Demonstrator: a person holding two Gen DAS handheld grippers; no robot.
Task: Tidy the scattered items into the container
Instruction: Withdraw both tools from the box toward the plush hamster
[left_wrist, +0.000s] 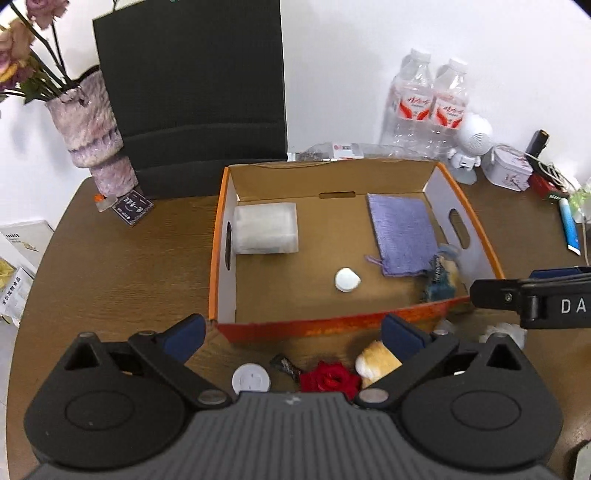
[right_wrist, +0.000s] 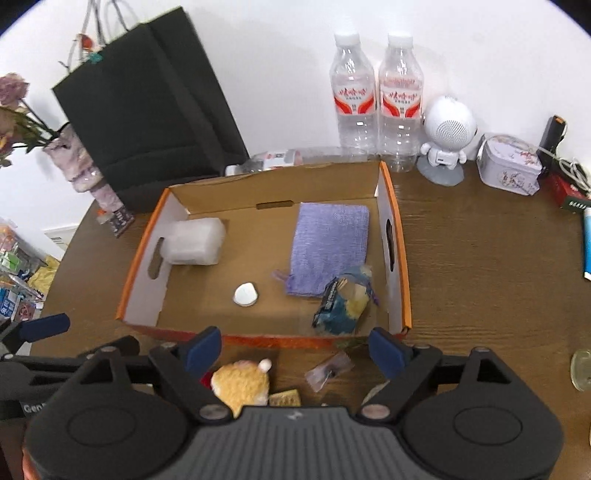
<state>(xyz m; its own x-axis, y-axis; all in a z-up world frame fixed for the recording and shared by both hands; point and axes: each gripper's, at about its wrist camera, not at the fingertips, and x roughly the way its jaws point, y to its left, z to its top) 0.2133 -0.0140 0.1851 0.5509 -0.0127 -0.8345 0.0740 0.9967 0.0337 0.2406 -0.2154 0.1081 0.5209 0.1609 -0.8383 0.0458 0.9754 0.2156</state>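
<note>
White wall backs a brown wood-grain tabletop (right_wrist: 480, 266) on which an open cardboard box (right_wrist: 404, 280) with orange edges sits near the middle. Four things lie in the box: one clear plastic block (right_wrist: 194, 242) at its left wall, one purple cloth pouch (right_wrist: 328, 247) toward the right, one small white cap (right_wrist: 245, 294) on the floor between them, and one blue-and-yellow snack packet (right_wrist: 341, 304) in the near right corner, overlapping the pouch's edge.

Scattered in front of the box, just outside its near wall, are one yellow plush toy (right_wrist: 242, 384), one red fabric rose (left_wrist: 330, 377), one round white disc (left_wrist: 251, 378), one dark wrapped sweet (left_wrist: 285, 365) and one clear small packet (right_wrist: 328, 369).

Left gripper (left_wrist: 293, 332) hangs over these loose items with its fingers spread wide and nothing between them. Right gripper (right_wrist: 295, 349) likewise hovers at the box's near wall, fingers apart and empty.

Behind the box stand two water bottles (right_wrist: 376, 103), one black paper bag (right_wrist: 147, 110), one white robot-shaped speaker (right_wrist: 447, 140), one tin (right_wrist: 508, 164) and one vase of flowers (left_wrist: 88, 125).
</note>
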